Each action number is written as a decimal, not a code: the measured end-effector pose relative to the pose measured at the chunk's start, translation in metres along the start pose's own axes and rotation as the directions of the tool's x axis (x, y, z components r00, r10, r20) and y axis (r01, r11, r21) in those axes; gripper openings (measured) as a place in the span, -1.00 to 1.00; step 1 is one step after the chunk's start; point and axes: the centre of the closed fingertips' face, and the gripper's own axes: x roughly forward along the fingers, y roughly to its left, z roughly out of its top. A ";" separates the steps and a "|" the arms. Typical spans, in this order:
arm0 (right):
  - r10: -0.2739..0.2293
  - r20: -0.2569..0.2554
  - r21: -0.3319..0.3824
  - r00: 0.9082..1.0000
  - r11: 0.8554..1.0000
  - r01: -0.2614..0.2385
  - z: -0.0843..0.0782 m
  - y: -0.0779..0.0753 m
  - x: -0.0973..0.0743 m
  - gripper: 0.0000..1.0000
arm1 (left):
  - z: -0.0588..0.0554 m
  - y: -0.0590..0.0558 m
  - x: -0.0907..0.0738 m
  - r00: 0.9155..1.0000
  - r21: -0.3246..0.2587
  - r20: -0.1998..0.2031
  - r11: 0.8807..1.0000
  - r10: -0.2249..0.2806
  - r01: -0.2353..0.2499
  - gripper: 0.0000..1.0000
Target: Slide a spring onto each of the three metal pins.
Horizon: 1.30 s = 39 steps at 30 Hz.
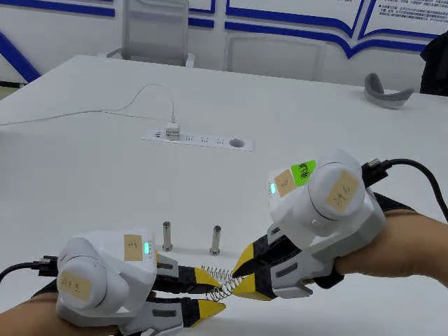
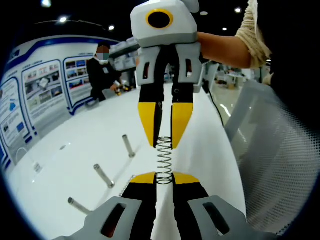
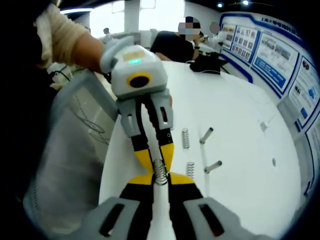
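As we look down in the head view, the left gripper [image 1: 208,292] and the right gripper [image 1: 239,274] meet nose to nose low over the white table [image 1: 84,175]. A spring [image 1: 218,280] is strung between them, clear of the surface, and each claw is pinched on one end of it. Just behind stand two metal pins, the left pin [image 1: 167,236] and the right pin [image 1: 215,240], both upright and apart. Farther back lies a power strip [image 1: 199,138] with a white plug in it.

Over to the left gripper view, and our own jaws rise from the bottom, squeezed onto the spring's near end. The right gripper comes in from the top, its yellow tips nipped on the far end. The coil runs straight between them. Off to the left, three pins stand in a row on the table, a third pin [image 2: 80,206] nearest us.

Now the right gripper view: our jaws are clamped on the spring, with the left gripper gripping it opposite. On the table beyond lie a far loose spring [image 3: 185,138] and a near loose spring [image 3: 190,170], each near a pin.
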 end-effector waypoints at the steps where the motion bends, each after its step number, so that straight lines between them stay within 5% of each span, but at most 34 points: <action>1: 0.000 0.003 -0.004 1.000 1.000 0.000 0.002 0.000 0.000 -0.77 | 0.000 0.000 0.000 1.000 0.000 0.000 1.000 -0.001 0.001 -0.77; 11: -0.006 0.044 -0.028 0.999 1.000 0.007 0.021 0.001 0.001 -0.76 | 0.003 0.000 0.000 1.000 -0.008 0.013 1.000 -0.001 0.001 -0.78; 39: -0.037 0.047 0.030 0.998 0.999 0.035 0.021 -0.007 0.005 -0.76 | 0.007 0.007 -0.005 0.998 -0.058 0.056 0.998 0.012 -0.009 -0.71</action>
